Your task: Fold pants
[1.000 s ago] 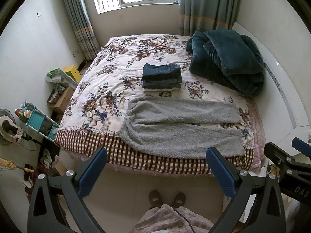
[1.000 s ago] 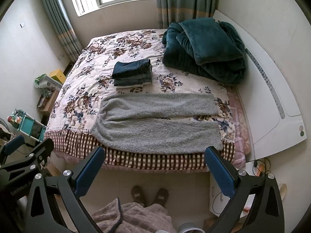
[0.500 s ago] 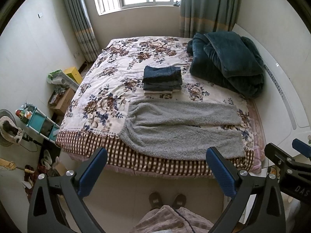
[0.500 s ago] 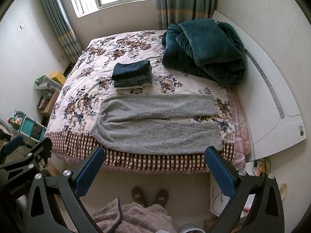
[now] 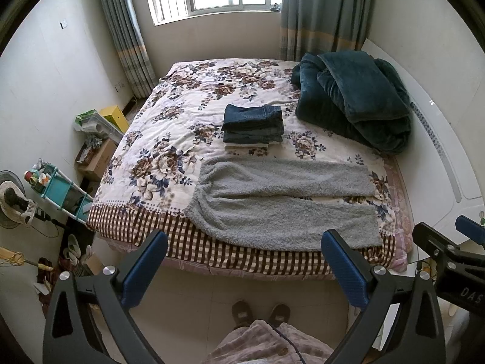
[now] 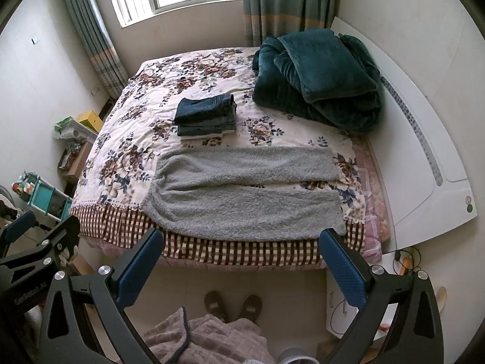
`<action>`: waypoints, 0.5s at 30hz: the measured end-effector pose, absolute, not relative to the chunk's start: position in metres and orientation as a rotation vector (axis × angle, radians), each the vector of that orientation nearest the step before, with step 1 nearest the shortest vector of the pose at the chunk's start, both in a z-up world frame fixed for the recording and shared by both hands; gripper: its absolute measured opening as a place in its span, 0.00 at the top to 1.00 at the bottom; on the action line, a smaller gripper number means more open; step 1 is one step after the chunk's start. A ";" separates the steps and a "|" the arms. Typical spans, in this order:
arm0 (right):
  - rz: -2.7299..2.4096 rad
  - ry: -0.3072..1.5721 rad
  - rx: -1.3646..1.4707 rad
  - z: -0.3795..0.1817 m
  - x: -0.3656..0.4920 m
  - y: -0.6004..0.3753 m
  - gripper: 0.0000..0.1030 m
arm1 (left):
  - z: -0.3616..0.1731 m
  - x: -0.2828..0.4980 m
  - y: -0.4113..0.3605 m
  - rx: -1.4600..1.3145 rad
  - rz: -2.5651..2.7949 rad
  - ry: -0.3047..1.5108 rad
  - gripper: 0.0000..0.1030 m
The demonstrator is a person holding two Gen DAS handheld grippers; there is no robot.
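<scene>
Grey fleece pants (image 5: 282, 203) (image 6: 245, 194) lie flat across the near edge of the bed, waistband at the left, both legs stretched to the right. My left gripper (image 5: 244, 242) hangs open high above the floor in front of the bed, well short of the pants. My right gripper (image 6: 242, 241) is open too, at about the same height and distance. Nothing is between either pair of blue pads. Each gripper shows at the edge of the other's view.
A stack of folded jeans (image 5: 253, 124) sits mid-bed behind the pants. A dark green blanket (image 5: 351, 97) is heaped at the far right by the white headboard (image 6: 424, 163). Boxes and a teal shelf (image 5: 57, 191) crowd the floor at left. A person's slippered feet (image 6: 233, 303) stand below.
Both grippers have drifted slightly, so the bed sits a little lower in each view. The pants and jaws are unchanged.
</scene>
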State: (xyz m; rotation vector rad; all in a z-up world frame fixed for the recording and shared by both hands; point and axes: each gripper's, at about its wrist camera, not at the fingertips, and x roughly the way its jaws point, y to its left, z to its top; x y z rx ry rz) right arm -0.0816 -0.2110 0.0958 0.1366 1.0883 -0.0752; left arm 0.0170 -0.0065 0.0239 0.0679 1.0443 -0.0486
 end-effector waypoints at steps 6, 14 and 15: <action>-0.073 1.082 0.134 0.100 -0.084 -0.215 0.00 | 0.025 0.020 -0.007 0.068 -0.047 1.042 0.00; -0.074 1.082 0.132 0.103 -0.082 -0.215 0.00 | 0.027 0.022 -0.007 0.068 -0.049 1.035 0.00; -0.073 1.082 0.133 0.104 -0.082 -0.216 0.00 | 0.029 0.025 -0.008 0.066 -0.050 1.033 0.00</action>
